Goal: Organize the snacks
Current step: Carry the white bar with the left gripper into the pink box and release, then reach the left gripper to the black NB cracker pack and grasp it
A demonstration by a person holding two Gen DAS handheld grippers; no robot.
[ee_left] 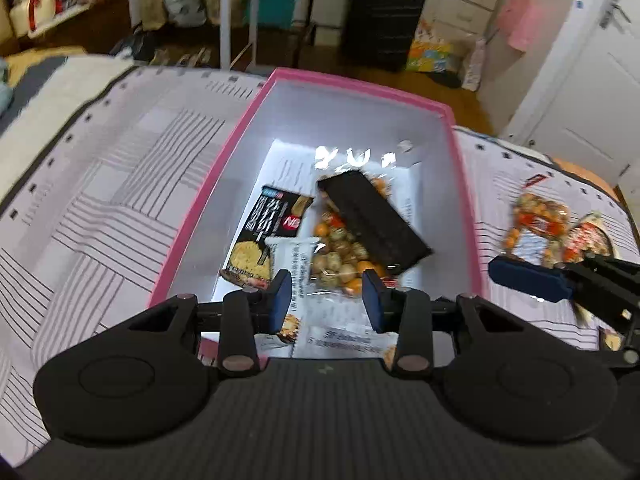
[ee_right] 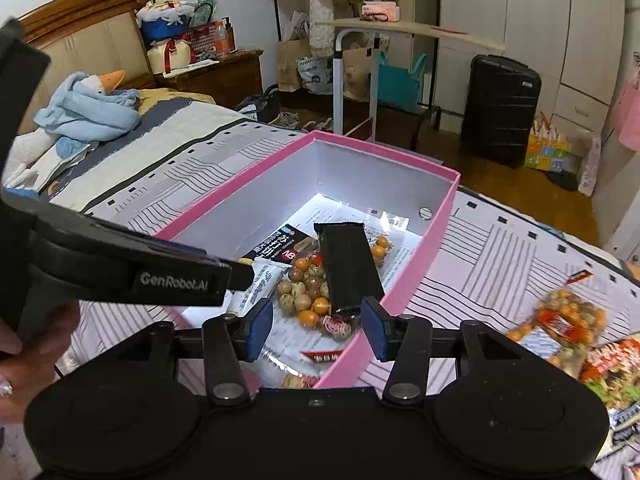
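Nearest the lens, the left claw (ee_left: 325,294) hangs released over the near end of the pink cardboard box with a white inside (ee_left: 256,104), nothing between its blue pads. The right claw (ee_right: 316,328) is likewise released and empty above the box's near corner. The box sits on a bed spread with a white, grey-lined sheet (ee_left: 120,168). Inside it a long black wrapped bar (ee_right: 348,268) lies tilted atop a clear bag of orange and brown round snacks (ee_right: 306,292), beside a black cracker packet (ee_left: 260,236). More snack bags (ee_right: 560,328) lie on the sheet, right of the box.
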